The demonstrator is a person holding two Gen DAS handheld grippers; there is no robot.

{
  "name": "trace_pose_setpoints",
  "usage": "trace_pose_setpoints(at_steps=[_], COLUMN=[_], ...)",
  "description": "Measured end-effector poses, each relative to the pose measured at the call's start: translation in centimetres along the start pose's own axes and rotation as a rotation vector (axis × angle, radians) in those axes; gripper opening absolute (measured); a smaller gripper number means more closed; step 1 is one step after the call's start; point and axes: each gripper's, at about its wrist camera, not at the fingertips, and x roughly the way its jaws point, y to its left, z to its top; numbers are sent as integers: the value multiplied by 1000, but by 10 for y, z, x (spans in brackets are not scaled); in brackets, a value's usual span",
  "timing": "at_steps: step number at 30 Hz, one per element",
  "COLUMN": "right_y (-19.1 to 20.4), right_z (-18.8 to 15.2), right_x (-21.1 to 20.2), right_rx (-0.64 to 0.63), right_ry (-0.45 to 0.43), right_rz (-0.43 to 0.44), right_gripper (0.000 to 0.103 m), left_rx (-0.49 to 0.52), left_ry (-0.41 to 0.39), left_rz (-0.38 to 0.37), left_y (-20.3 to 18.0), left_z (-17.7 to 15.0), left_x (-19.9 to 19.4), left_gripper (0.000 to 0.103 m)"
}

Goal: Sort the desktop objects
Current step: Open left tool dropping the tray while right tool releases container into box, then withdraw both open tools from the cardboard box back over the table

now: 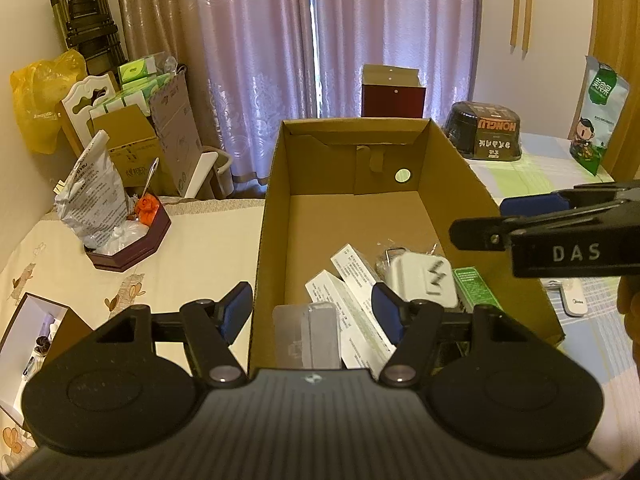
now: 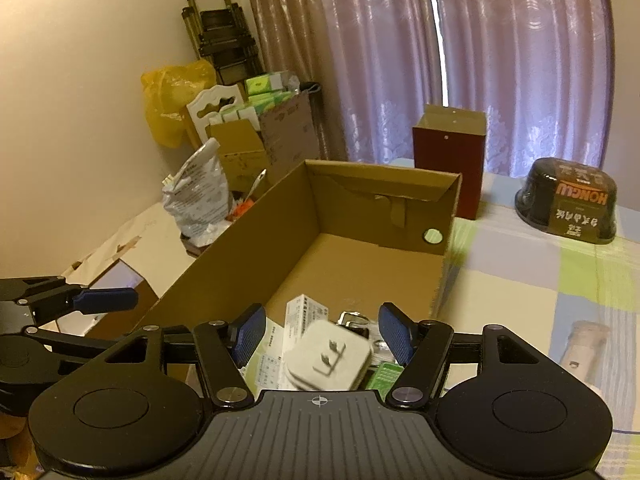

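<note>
Each tool is black plastic: a ribbed grey body, two round discs, silver pivot screws, blue ridged pads [image 2: 250, 332]. Right tool [image 1: 532, 216] bears white "DAS".

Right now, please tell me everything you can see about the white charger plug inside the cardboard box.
The white charger plug is a squarish block with rounded corners, plastic by its look. Two flat metal prongs stick up from its upper face, so it lies on its back. It rests at the near end of the open cardboard box, on top of white paper packets and beside a green packet. A clear wrapped item lies just behind it. Both grippers are open and neither touches it.
</note>
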Motion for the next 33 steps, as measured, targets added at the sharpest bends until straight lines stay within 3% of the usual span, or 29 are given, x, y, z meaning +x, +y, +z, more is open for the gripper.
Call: trace_pose_setpoints(at_steps=[23,33], right_y=[-7,-23], right_z=[-9,-41], right_x=[-57,-102], right_rx=[14,37], right_ry=[-26,-48], right_rz=[-32,-72], right_gripper=[66,66], left_rx=[12,18], left_ry=[-28,-45], left_rz=[-30,-64], left_y=[-23,-39], left_z=[1,-7], left_x=[-34,-55], left_gripper=[63,65])
